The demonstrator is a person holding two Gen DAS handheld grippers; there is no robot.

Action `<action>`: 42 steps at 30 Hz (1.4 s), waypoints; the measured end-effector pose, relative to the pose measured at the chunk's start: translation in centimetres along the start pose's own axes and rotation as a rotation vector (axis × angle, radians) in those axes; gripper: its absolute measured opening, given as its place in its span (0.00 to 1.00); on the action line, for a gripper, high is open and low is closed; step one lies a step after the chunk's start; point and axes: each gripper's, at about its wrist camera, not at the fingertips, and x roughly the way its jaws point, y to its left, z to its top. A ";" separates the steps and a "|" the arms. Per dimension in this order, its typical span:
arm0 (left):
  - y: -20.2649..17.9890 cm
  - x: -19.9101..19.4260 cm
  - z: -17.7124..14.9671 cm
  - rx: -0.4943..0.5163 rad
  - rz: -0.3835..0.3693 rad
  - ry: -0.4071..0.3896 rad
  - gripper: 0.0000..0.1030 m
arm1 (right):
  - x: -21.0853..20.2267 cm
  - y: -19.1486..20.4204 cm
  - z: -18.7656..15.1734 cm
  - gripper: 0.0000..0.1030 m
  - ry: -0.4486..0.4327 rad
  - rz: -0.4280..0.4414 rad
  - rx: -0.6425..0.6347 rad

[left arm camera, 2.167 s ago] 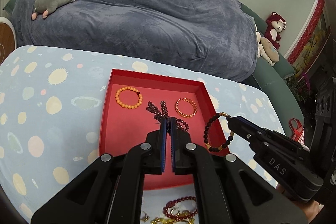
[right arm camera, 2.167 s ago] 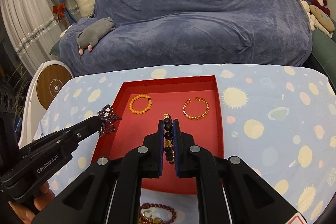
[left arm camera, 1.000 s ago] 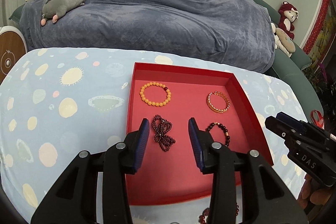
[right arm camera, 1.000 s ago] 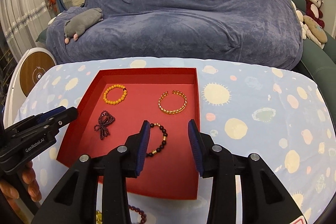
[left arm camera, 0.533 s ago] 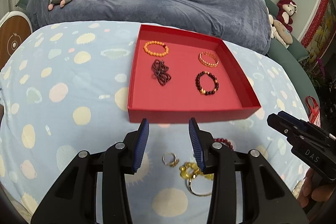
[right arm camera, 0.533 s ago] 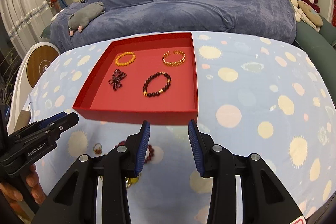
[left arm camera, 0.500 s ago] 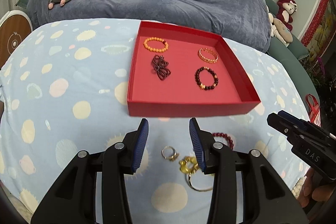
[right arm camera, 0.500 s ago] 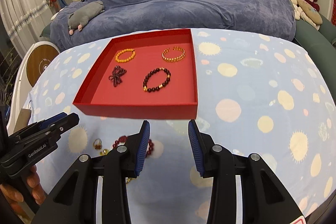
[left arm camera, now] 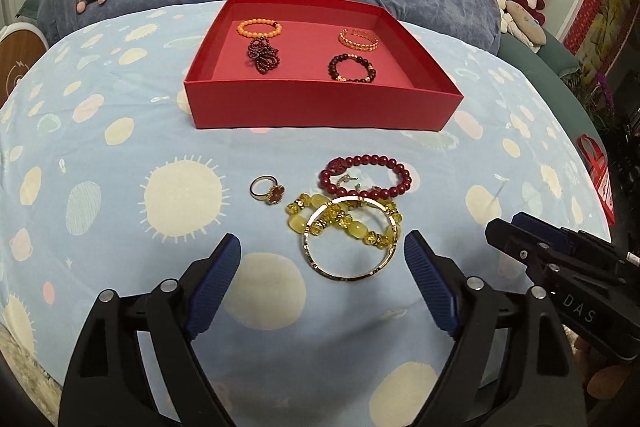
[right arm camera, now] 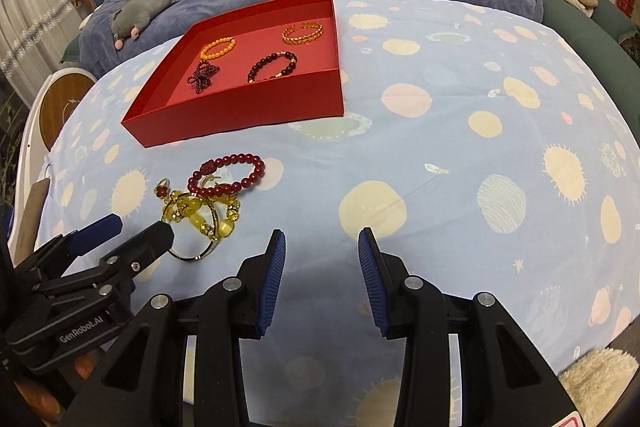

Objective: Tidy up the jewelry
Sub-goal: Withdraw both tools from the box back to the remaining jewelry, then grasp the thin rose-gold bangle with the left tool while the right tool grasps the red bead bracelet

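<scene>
Left gripper [left arm camera: 322,259] opening wide over gold bangle [left arm camera: 352,239], nothing clamped; right gripper [right arm camera: 322,247] partly open, empty, above the counter [right arm camera: 440,131]

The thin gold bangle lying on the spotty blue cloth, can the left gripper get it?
Probably yes. The left gripper has its jaws opening just before the thin gold bangle, with nothing between them, though yellow beads lie across its far side.

The left gripper [left arm camera: 322,257] hangs over the tablecloth [left arm camera: 120,187], jaws opening, nothing pressed between them. Just ahead lie a gold bangle [left arm camera: 320,263], yellow beads [left arm camera: 352,227], a red bracelet [left arm camera: 400,173] and a ring [left arm camera: 267,190], before the red tray [left arm camera: 320,107].
</scene>
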 end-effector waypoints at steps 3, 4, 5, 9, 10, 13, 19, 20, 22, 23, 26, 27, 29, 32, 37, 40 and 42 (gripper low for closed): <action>-0.7 0.9 -0.2 0.006 0.005 0.020 0.80 | 0.0 -0.2 0.0 0.36 -0.002 -0.002 0.003; -0.8 1.1 -0.2 0.007 0.012 0.023 0.81 | 0.0 -0.2 0.0 0.36 -0.001 -0.002 0.004; -1.0 1.3 -0.3 0.011 0.019 0.023 0.81 | 0.1 -0.2 0.0 0.36 0.000 -0.001 0.005; -1.6 2.1 -0.3 0.030 0.060 0.027 0.82 | 0.4 -0.1 -0.3 0.36 0.010 0.003 0.008; -1.7 2.3 -0.3 0.035 0.073 0.028 0.82 | 0.4 0.0 -0.4 0.36 0.012 0.004 0.008; -1.6 2.7 -0.4 0.034 0.098 0.041 0.81 | 0.4 0.5 -0.8 0.36 0.015 0.002 -0.001; -1.5 3.0 -0.5 0.025 0.115 0.059 0.79 | 0.5 1.1 -1.6 0.36 0.025 -0.005 -0.018; -1.5 3.0 -0.5 0.030 0.115 0.059 0.79 | 0.5 1.1 -1.6 0.36 0.023 -0.006 -0.015; -1.8 3.1 -0.4 0.036 0.111 0.060 0.79 | 0.4 0.9 -1.5 0.36 0.020 -0.007 -0.007; -1.8 3.1 -0.4 0.037 0.109 0.060 0.79 | 0.4 0.8 -1.4 0.36 0.017 -0.010 -0.005; -2.1 3.3 -0.2 0.039 0.111 0.061 0.79 | 0.4 0.6 -1.4 0.36 0.017 -0.014 0.001; -2.1 3.4 -0.1 0.038 0.113 0.061 0.79 | 0.4 0.6 -1.4 0.36 0.017 -0.015 0.002; -2.3 3.5 -0.1 0.045 0.115 0.058 0.74 | 0.4 0.6 -1.4 0.36 0.018 -0.015 0.003; -2.5 3.2 -0.1 0.058 0.091 0.049 0.61 | 0.5 0.7 -1.4 0.36 0.018 -0.011 0.002; -2.2 2.9 -0.2 0.057 0.063 0.049 0.57 | 0.6 0.8 -1.4 0.36 0.019 -0.001 -0.001; -1.6 2.2 -0.1 0.035 0.046 0.039 0.57 | 0.6 0.9 -1.3 0.36 0.020 0.007 -0.001; -1.1 1.5 0.0 0.028 0.048 0.026 0.57 | 0.6 1.0 -1.3 0.36 0.019 0.011 -0.003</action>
